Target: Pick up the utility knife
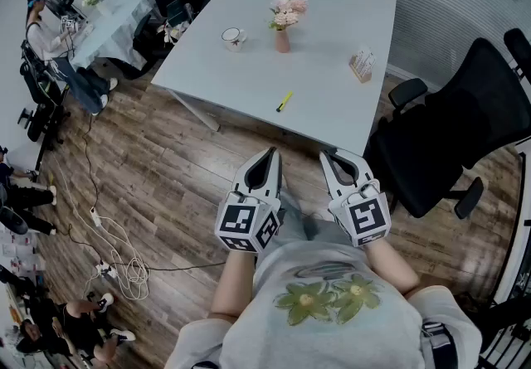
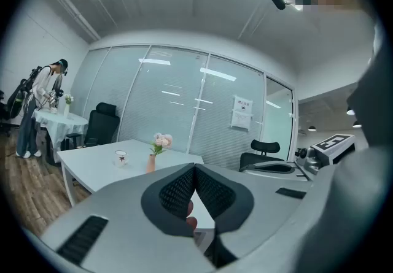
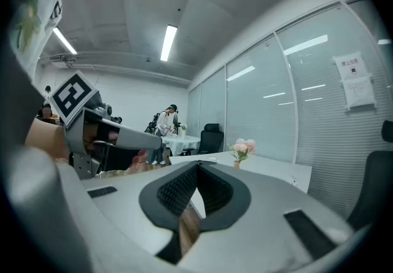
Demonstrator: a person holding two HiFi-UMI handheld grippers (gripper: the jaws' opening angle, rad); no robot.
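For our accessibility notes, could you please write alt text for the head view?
Both shut, the left gripper and right gripper hover over a wood floor, short of a white table holding a yellow utility knife, mug and flower vase.

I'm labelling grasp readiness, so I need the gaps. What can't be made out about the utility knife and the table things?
- utility knife, head view: too small to tell whether its blade is out.
- Same knife, gripper views: unseen; the left gripper and right gripper cover the near table.
- small holder, head view: contents too small to identify.
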